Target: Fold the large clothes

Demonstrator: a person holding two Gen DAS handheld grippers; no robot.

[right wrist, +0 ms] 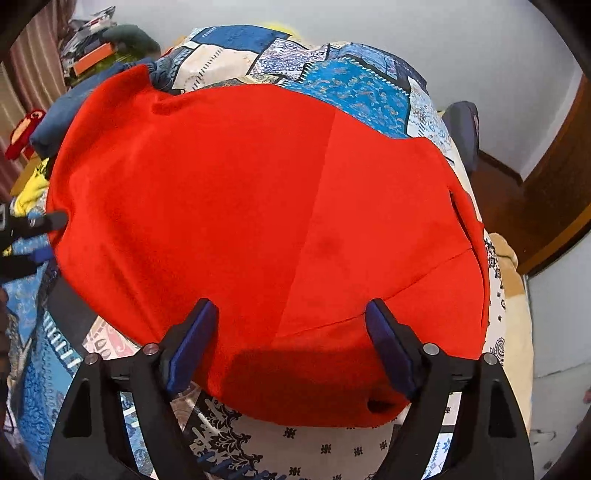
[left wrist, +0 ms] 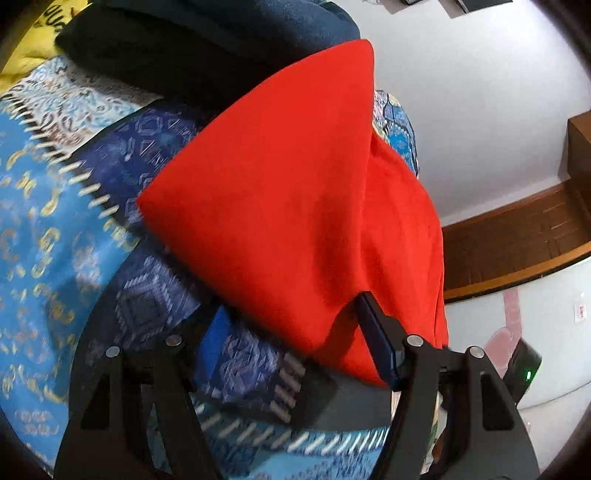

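Observation:
A large red garment (right wrist: pixel 258 221) lies spread on a patchwork bedspread (right wrist: pixel 351 92), with a fold line running down its middle. My right gripper (right wrist: pixel 291 321) is open, its blue-padded fingers apart just above the garment's near edge. In the left wrist view the red garment (left wrist: pixel 288 206) is folded into a pointed flap. My left gripper (left wrist: pixel 291 325) is open at the garment's near corner, holding nothing. That left gripper also shows at the left edge of the right wrist view (right wrist: pixel 40 236), beside the garment's left edge.
Dark blue clothes (left wrist: pixel 207 40) and a yellow garment (left wrist: pixel 40 33) lie piled at the far side of the bed. Brown wooden furniture (left wrist: pixel 517 236) stands beyond the bed edge. A cluttered shelf (right wrist: pixel 92 48) is at the far left.

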